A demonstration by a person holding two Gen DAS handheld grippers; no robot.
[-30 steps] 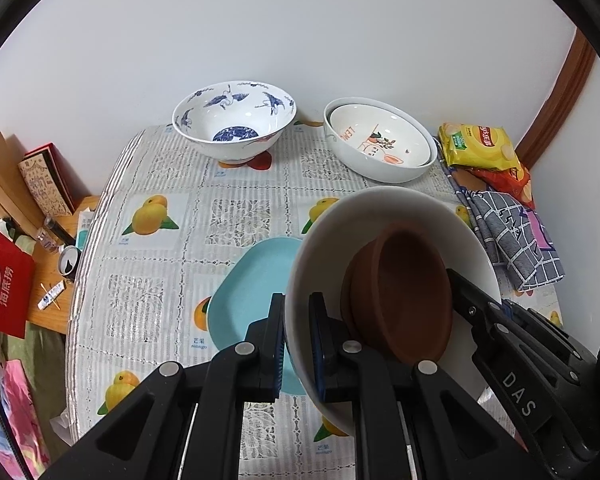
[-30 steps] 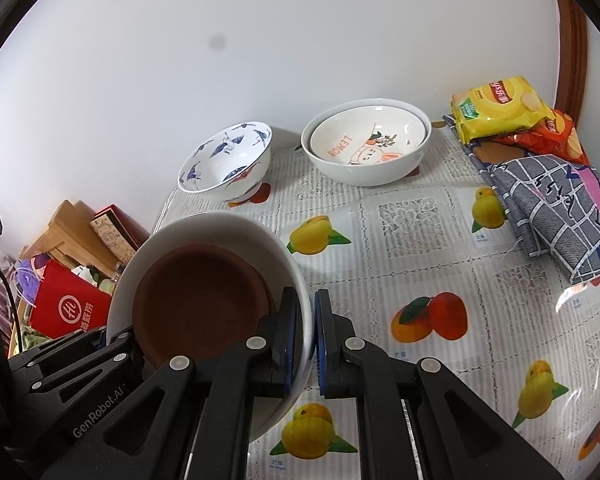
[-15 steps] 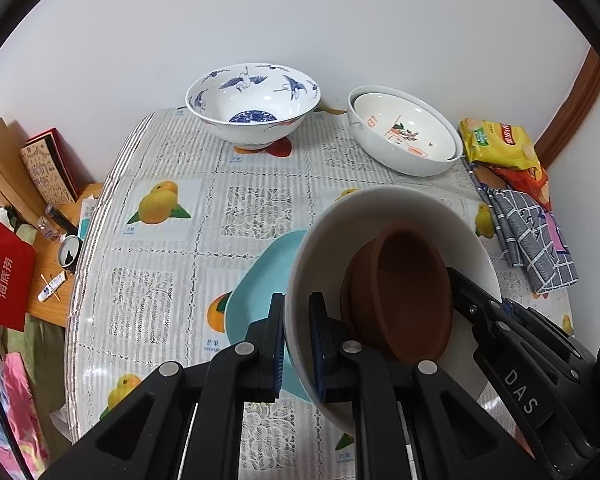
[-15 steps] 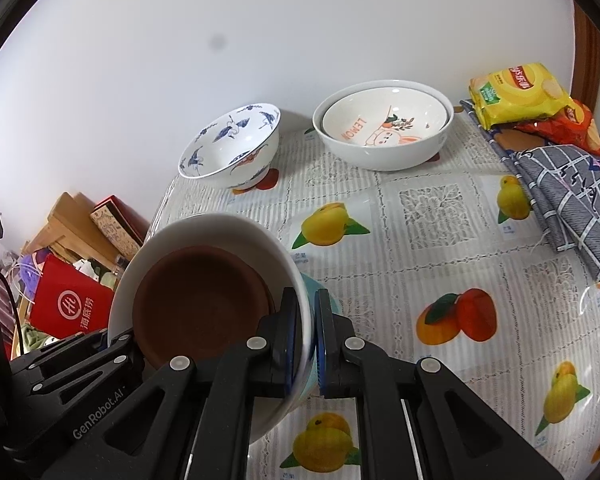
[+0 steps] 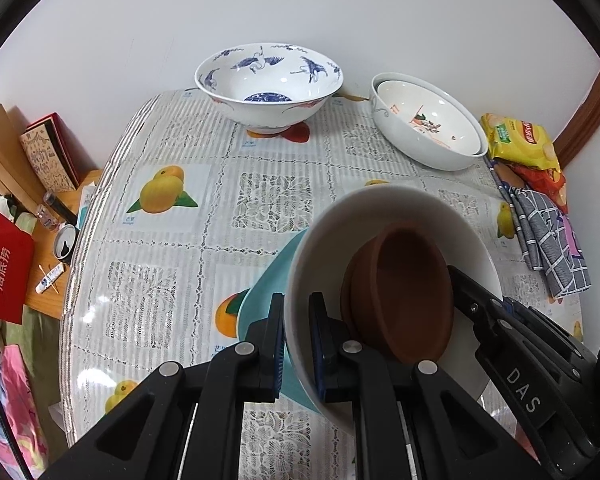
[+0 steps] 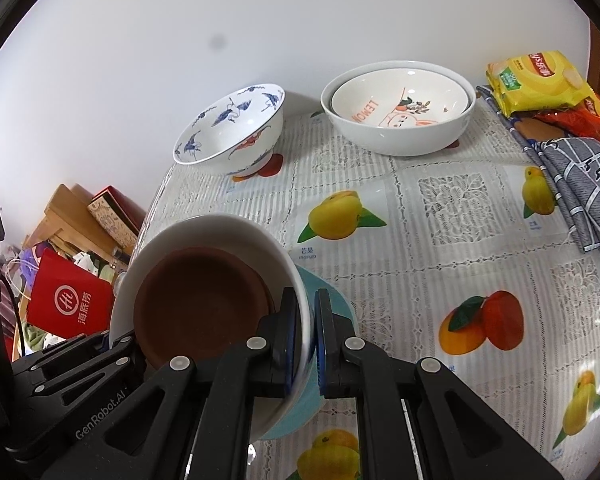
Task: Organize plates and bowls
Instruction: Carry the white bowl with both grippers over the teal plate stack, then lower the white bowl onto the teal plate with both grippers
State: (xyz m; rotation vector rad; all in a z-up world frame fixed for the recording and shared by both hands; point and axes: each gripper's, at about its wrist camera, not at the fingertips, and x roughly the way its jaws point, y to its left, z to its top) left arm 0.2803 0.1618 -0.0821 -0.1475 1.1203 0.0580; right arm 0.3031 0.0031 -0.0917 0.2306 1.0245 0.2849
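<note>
A white bowl with a brown dish inside it hangs just over a teal plate on the fruit-print tablecloth. My left gripper is shut on the bowl's left rim. On the opposite rim my right gripper is shut too. Each gripper shows in the other's view at the far side of the bowl. At the back stand a blue-and-white crane bowl and two nested white bowls with an orange print.
Snack packets and a grey checked cloth lie along the table's right side. Past the left table edge sit a red bag, boxes and wooden boards.
Both grippers have come down and forward with the white bowl, which now sits lower over the teal plate. The back bowls appear nearer and higher in the views.
</note>
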